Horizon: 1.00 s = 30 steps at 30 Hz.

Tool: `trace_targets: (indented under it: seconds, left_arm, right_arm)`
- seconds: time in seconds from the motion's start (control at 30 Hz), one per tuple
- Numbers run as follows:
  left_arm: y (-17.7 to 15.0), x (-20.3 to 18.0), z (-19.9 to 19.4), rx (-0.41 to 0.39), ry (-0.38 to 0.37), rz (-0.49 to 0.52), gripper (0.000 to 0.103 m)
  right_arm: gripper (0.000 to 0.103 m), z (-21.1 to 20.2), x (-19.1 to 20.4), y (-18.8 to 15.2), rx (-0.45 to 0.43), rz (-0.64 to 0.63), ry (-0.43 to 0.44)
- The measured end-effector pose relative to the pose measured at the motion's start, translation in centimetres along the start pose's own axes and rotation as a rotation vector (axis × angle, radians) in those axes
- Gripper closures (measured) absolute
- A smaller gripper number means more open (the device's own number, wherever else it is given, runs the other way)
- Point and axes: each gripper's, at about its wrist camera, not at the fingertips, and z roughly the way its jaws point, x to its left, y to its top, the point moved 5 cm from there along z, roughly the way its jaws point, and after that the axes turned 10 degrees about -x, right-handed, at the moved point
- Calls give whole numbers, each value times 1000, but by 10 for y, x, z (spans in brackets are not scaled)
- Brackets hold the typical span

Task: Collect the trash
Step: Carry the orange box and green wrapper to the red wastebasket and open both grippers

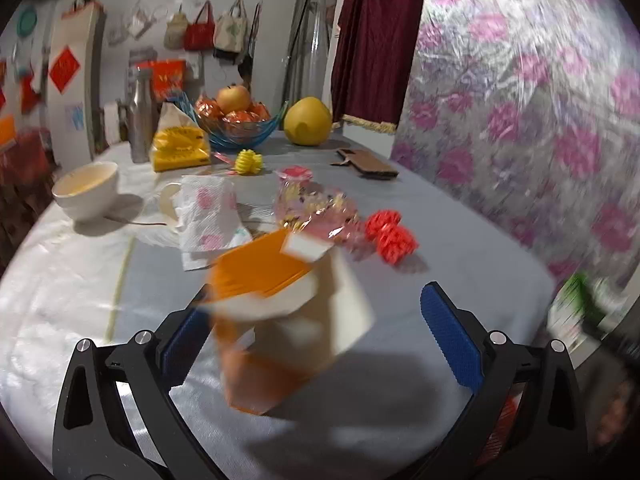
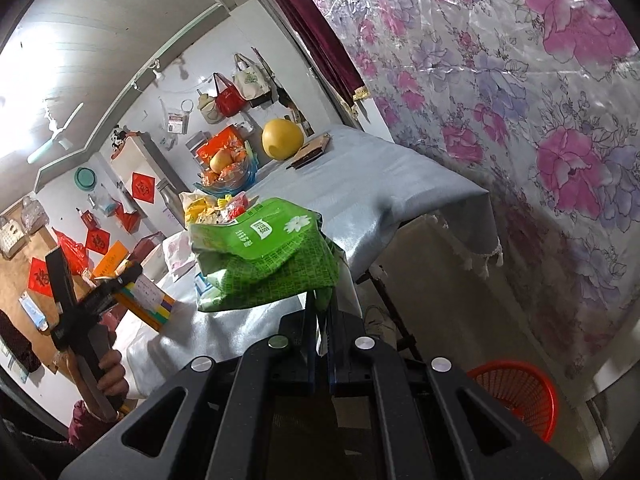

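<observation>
In the left wrist view an orange and white carton stands blurred between the wide-open blue-padded fingers of my left gripper; the left pad is next to it, the right pad is apart. Behind it lie a crumpled floral tissue, a clear candy wrapper and red paper balls. In the right wrist view my right gripper is shut on a crumpled green wrapper, held above the table's near edge. A red trash basket stands on the floor at lower right.
On the grey tablecloth: a white cup, steel bottle, yellow bag, blue fruit bowl, pomelo, brown cardboard, yellow paper ball. A floral curtain hangs at the right.
</observation>
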Motion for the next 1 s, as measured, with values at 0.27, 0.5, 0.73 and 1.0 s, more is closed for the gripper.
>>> trace_targets:
  seconds: [0.27,0.5,0.73,1.0]
  left_arm:
    - [-20,26,23,110,-14,-77,51]
    - [-8,5,3,77,-141,-88,51]
    - [2,-44,-6,80,-255,-48,51]
    - [-12,-121,-6,152,-414,20,51]
  right_arm:
    - [98,-1,-10,-6,30,-3,-38]
    - [98,-12,-47,-25,116,3,-142]
    - [98,-13,-100,-72,260,22,-290]
    - [64,-8,-136,-107,323,96,-345]
